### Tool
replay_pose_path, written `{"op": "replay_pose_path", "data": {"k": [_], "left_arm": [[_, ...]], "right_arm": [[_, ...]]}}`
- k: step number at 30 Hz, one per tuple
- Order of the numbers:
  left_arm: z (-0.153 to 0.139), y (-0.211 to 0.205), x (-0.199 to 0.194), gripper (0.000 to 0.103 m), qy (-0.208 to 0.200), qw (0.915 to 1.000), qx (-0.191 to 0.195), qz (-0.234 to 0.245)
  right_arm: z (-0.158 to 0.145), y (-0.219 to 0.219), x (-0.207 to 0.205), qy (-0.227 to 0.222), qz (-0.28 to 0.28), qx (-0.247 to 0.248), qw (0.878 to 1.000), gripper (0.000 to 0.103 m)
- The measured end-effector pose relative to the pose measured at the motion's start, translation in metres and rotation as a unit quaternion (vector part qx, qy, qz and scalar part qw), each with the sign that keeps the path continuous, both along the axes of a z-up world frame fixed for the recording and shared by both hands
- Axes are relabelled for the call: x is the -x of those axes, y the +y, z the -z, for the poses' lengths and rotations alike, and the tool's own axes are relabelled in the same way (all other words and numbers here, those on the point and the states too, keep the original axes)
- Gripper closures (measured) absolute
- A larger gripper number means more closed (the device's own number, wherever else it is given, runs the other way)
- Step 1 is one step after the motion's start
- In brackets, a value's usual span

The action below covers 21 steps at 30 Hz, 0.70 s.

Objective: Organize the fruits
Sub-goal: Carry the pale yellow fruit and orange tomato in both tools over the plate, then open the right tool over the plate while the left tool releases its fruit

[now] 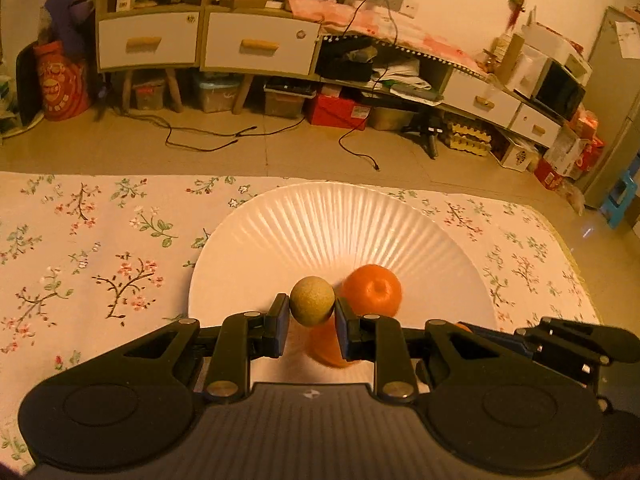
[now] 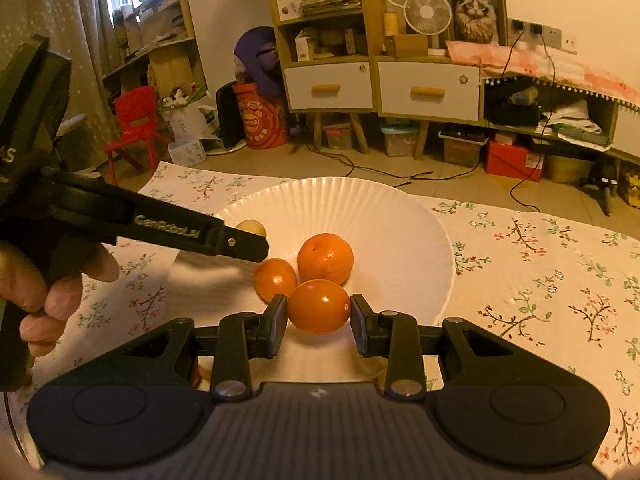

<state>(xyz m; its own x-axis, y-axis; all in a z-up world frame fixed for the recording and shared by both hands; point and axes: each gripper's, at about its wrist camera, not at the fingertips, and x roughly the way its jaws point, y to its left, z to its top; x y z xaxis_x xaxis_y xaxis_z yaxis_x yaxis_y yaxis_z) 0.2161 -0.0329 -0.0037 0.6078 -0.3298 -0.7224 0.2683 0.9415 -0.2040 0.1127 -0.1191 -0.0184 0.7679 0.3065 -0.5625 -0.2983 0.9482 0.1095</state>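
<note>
left gripper [image 1: 311, 317] jaws clamp a small tan fruit [image 1: 311, 301], right gripper [image 2: 319, 317] jaws clamp an orange tomato [image 2: 319, 306], both above a white plate [image 2: 400, 232].

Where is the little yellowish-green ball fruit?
The yellowish-green fruit is pinched in the left gripper, above the white plate, beside the orange.

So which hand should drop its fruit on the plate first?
Right, probably: the right gripper holds its orange fruit low over the plate beside two others; the left gripper grips the tan fruit higher.
</note>
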Motion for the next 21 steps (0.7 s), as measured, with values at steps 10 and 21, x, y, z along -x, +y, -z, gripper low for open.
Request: {"op": "replay_pose_path", "data": {"k": [10,21], "left_arm": [[0.006,0.0,-0.018,0.078,0.027,0.9995,0.016,-0.004],[0.006,0.0,-0.021,0.076,0.034,0.999,0.029,-0.003]], "right_arm": [[0.006,0.003,-0.01,0.009,0.004,0.005,1.0,0.072],[0.006,0.009,-0.015,0.009,-0.002,0.023,1.0,0.072]]}}
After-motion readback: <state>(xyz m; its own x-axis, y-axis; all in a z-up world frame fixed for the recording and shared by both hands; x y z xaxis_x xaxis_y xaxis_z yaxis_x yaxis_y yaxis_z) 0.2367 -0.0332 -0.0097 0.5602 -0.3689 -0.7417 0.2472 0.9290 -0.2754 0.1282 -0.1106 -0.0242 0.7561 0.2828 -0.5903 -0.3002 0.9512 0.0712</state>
